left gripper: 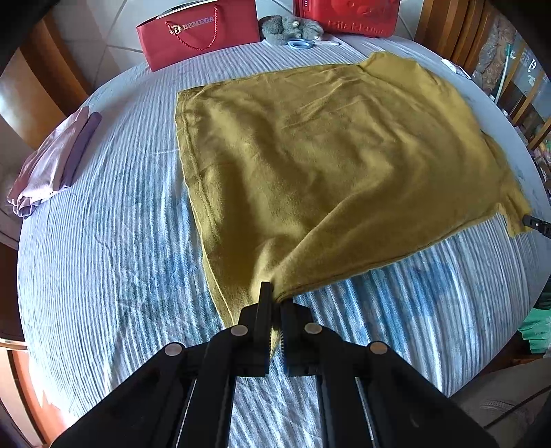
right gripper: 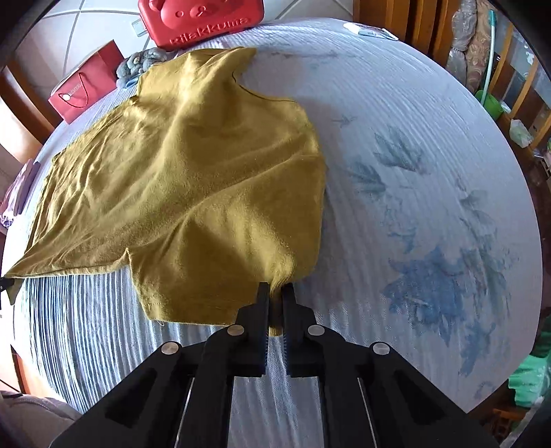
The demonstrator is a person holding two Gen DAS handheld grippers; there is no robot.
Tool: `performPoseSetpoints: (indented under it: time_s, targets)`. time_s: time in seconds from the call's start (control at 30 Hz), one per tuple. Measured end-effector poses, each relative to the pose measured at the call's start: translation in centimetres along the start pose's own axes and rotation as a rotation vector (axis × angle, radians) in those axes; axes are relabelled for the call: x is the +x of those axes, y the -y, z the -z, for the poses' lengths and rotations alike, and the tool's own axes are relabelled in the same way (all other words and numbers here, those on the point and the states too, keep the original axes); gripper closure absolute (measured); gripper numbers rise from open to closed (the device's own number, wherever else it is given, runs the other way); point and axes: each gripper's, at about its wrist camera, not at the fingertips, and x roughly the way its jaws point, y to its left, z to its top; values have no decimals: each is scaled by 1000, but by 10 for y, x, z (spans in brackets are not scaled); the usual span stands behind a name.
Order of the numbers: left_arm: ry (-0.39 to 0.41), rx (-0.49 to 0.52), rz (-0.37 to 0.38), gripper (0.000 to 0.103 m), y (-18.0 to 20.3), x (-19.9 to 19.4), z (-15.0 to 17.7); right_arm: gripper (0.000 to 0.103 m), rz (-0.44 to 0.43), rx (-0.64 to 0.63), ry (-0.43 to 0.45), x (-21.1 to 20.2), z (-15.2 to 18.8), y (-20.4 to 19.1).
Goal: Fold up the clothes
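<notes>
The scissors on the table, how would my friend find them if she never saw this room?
Start at the big round table with the blue striped cloth and look to its far edge, past the mustard-yellow shirt. Between the red paper bag and the red case lies a grey fluffy toy. The scissors lie right before it, the only thing there with pale blue handles.

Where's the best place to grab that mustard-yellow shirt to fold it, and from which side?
By its near edge, from above. The mustard shirt lies flat, so only edges offer a pinchable bunch. Left gripper pinches the hem corner; right gripper pinches fabric by the sleeve.
</notes>
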Motion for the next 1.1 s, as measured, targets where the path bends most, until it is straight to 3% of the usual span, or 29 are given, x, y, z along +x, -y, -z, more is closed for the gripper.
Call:
performPoseSetpoints:
  time_s: [0.23, 0.33, 0.5, 0.6, 0.67, 0.77, 0.83, 0.93, 1.1]
  targets:
    - [24, 20, 34, 100, 6, -17, -9, 97, -62, 68, 118, -71, -9, 19]
    - [30, 15, 38, 100, -1, -14, -23, 97, -63, 7, 162, -84, -42, 5]
    - [27, 5, 45, 99, -35, 4, -51, 97, -59, -73, 151, -51, -127, -27]
    - [11, -67, 73, 95, -61, 34, -93, 85, -72, -58, 160, -33, -166, -35]
    - [-5, -117, 82, 85, -91, 66, -126, 70, -69, -35, 175, -31, -179, -36]
    - [24, -161, 67, 71, -107, 62, -126, 68, -88, -13, 216, -42, -174, -27]
    - [40, -213, 67, 60, -122, 57, -117, 61, -65, -3, 207, -44, -163, -16]
    - [49, -268, 51, 58, -138, 53, -99, 60, -49, 31, 139, -32, -138, 6]
    - [-5, -265, 69, 57, -129, 69, -65, 60, -79, 139, 50, -7, -104, 37]
